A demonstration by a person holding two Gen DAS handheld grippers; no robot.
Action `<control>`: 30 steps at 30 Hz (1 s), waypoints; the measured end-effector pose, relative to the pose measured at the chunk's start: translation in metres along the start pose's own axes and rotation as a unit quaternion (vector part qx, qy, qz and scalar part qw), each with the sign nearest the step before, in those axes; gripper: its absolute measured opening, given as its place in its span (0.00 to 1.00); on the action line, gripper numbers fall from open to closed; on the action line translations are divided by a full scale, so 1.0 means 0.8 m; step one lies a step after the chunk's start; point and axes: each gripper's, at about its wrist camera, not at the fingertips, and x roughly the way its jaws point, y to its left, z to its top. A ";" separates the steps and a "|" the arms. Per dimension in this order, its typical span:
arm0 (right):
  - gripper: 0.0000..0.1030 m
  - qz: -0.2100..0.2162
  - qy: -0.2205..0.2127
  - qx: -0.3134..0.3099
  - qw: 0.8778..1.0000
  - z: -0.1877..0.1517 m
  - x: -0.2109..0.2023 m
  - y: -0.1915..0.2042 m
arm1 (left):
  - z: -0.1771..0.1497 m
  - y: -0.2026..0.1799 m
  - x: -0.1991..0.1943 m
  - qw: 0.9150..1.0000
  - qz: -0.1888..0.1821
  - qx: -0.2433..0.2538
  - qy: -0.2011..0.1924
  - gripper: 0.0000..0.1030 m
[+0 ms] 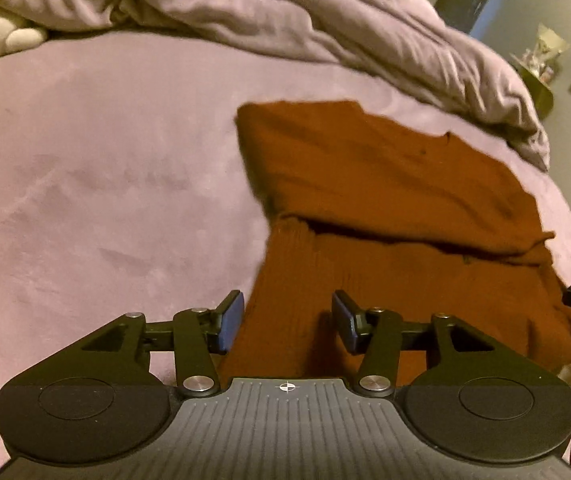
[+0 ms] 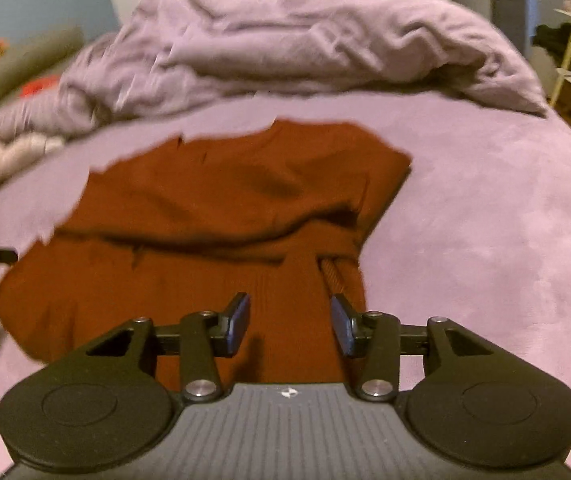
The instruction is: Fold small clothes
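Rust ribbed-knit sweater [image 1: 385, 200] folded on plush lilac bedspread [image 1: 105, 180], left gripper [image 1: 287, 316] and right gripper [image 2: 290, 322] apart, empty.

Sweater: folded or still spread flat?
Folded. The sweater lies doubled on the bed, its upper layer ending in an edge across the ribbed lower part.

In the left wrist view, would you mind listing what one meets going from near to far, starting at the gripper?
Left gripper, open → rust-brown knit sweater folded on the bed → bare lilac sheet → rumpled lilac duvet.
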 end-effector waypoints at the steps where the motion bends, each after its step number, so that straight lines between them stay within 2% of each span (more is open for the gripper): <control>1: 0.42 -0.001 0.009 -0.008 1.000 0.000 0.007 0.002 | -0.001 -0.001 0.004 1.000 0.001 0.001 0.004 0.52; 5: 0.42 -0.012 0.024 -0.036 0.999 0.000 0.029 0.010 | 0.001 -0.005 0.017 1.000 -0.005 -0.002 0.011 0.50; 7: 0.43 -0.014 0.030 -0.032 0.999 0.003 0.038 0.009 | 0.002 -0.006 0.021 1.000 0.005 0.001 0.015 0.37; 8: 0.43 -0.011 0.033 -0.028 0.999 0.004 0.043 0.007 | 0.002 -0.007 0.022 1.000 0.010 0.004 0.015 0.26; 12: 0.42 0.000 0.036 -0.022 0.999 0.004 0.047 0.004 | 0.001 -0.014 0.015 1.000 0.020 0.011 0.000 0.12; 13: 0.40 -0.006 0.032 -0.033 0.999 0.002 0.046 0.008 | 0.000 -0.018 0.013 0.999 0.027 0.019 -0.006 0.11; 15: 0.24 -0.009 0.028 -0.056 0.998 -0.003 0.045 0.014 | -0.002 -0.025 0.005 0.999 0.031 0.030 -0.017 0.09; 18: 0.09 -0.001 0.023 -0.070 0.997 -0.006 0.039 0.022 | -0.002 -0.027 -0.007 0.999 0.000 0.026 -0.027 0.09; 20: 0.09 0.004 0.025 -0.073 0.997 -0.006 0.039 0.023 | -0.002 -0.026 -0.008 0.999 -0.021 0.022 -0.023 0.09; 22: 0.09 0.003 0.029 -0.072 0.997 -0.005 0.042 0.021 | -0.002 -0.024 0.000 0.999 -0.025 0.019 -0.010 0.11; 26: 0.16 0.006 0.034 -0.043 0.998 0.002 0.050 0.013 | -0.005 -0.026 0.020 0.999 -0.034 0.030 0.022 0.30; 28: 0.17 0.008 0.037 -0.039 0.998 0.004 0.054 0.013 | -0.009 -0.030 0.024 0.998 -0.026 0.047 0.023 0.27; 30: 0.17 0.004 0.038 -0.046 0.998 0.003 0.056 0.017 | -0.010 -0.031 0.028 0.998 -0.013 0.054 0.025 0.09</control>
